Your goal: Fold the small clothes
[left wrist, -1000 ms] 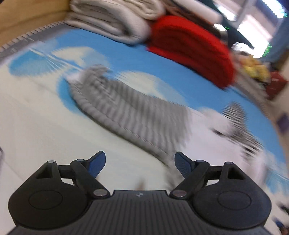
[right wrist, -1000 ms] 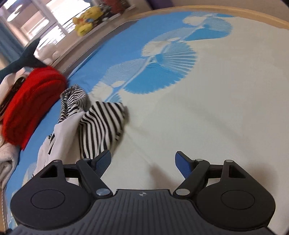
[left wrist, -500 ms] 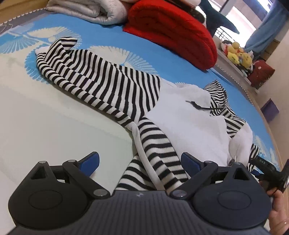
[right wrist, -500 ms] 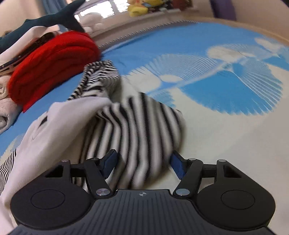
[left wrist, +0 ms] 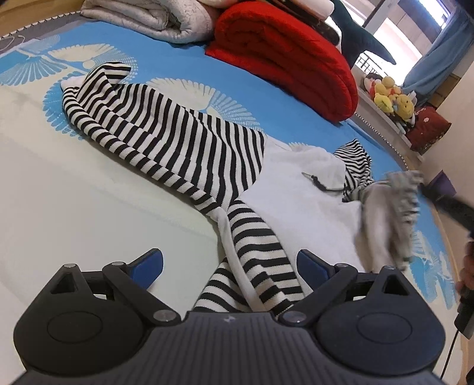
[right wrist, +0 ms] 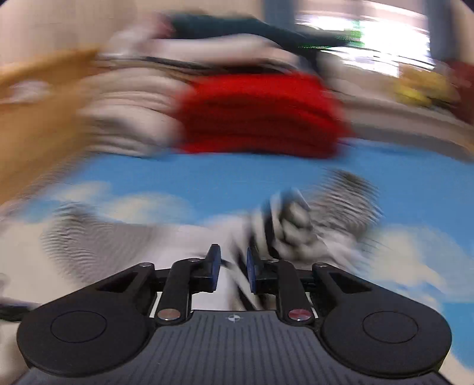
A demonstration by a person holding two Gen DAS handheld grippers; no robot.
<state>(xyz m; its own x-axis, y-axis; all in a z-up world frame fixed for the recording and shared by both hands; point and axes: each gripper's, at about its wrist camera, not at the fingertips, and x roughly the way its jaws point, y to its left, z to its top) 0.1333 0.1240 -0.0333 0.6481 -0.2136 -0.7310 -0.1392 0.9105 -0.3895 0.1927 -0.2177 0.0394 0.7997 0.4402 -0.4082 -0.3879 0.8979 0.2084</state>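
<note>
A black-and-white striped garment with a white body (left wrist: pixel 183 139) lies crumpled on the blue and cream patterned bed sheet (left wrist: pixel 74 213). My left gripper (left wrist: pixel 229 265) is open, low over the sheet, with a striped sleeve (left wrist: pixel 260 260) lying between its fingers. My right gripper (right wrist: pixel 232 266) is shut on a striped part of the garment (right wrist: pixel 275 234) and holds it up; this view is heavily blurred. In the left wrist view the lifted, blurred cloth (left wrist: pixel 394 213) shows at the right, with the right gripper (left wrist: pixel 414 185) at its top.
A rolled red blanket (left wrist: pixel 290 56) and folded grey-white bedding (left wrist: pixel 154 17) lie at the far side of the bed. Plush toys (left wrist: pixel 391 97) sit on a ledge at the far right. A person's hand (left wrist: pixel 468 266) shows at the right edge.
My right gripper has shut on the striped cloth and swung it up fast. My left gripper has edged closer over the sleeve and stays open.
</note>
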